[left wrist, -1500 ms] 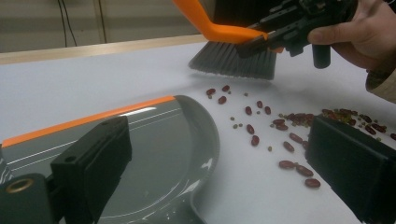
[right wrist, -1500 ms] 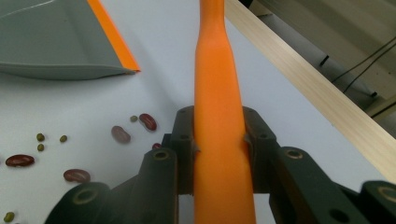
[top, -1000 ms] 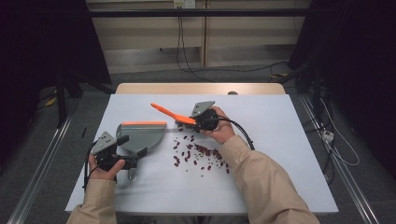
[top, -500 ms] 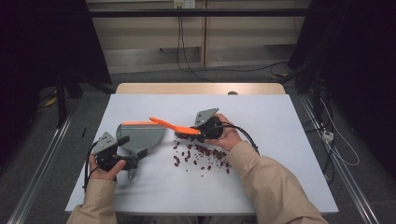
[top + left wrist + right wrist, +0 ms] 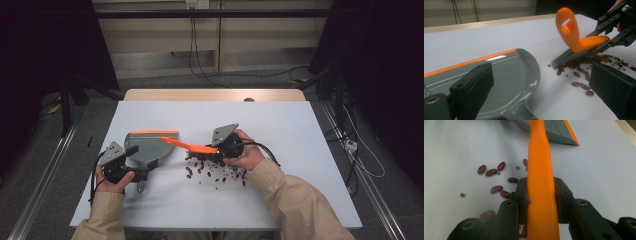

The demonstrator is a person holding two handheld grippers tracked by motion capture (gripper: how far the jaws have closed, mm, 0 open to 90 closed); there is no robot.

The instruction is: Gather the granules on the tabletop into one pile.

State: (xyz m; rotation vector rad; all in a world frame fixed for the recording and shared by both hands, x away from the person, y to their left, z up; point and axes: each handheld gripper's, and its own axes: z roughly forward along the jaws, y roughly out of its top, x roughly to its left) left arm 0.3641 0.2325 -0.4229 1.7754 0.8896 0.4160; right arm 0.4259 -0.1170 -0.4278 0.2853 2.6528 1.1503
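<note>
The right gripper squeezes the orange brush tight. It has come down onto the beans, so sweeping can start. Just past it waits the grey dustpan, held by the left gripper.

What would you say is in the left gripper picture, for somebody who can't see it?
An orange-handled brush, clamped in the far gripper, rests its grey bristles on scattered red beans on a white table. A grey dustpan with an orange edge lies nearby, behind two black jaws.
</note>
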